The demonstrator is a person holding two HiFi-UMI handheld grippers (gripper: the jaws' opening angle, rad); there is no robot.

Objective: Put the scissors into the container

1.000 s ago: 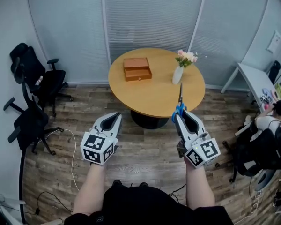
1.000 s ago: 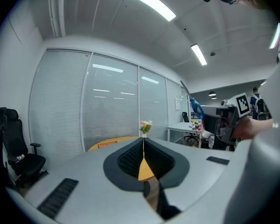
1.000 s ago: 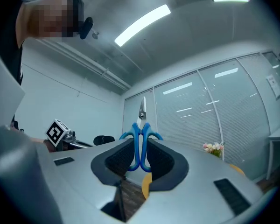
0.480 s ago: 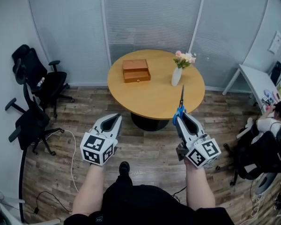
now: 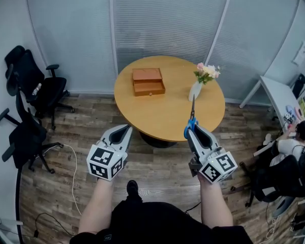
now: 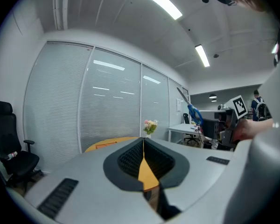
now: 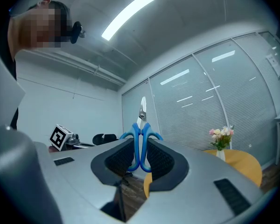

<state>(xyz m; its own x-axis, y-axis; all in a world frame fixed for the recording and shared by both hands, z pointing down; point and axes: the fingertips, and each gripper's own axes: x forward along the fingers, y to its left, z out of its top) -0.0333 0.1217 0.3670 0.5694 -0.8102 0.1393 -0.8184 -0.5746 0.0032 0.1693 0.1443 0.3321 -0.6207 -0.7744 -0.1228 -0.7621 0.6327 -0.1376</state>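
Within the right claw (image 5: 192, 129), scissors (image 7: 141, 118) lie lengthwise; blades point outward.

The place is an office, most likely a small meeting room. Glass partition walls (image 5: 162, 19) with horizontal blinds and slim metal frames close it in on the far side. A round wooden table (image 5: 168, 111) on a single dark pedestal stands on a wood-plank floor (image 5: 157, 172), with a vase of flowers (image 5: 195, 89) on it. Two black swivel chairs (image 5: 46, 90) on castors stand along the left wall. A white desk (image 5: 277, 91) stands at the right, near a seated person (image 5: 290, 144) and more dark chairs. Cables (image 5: 73, 182) trail across the floor, and long strip lights (image 6: 158, 1) run along the ceiling.
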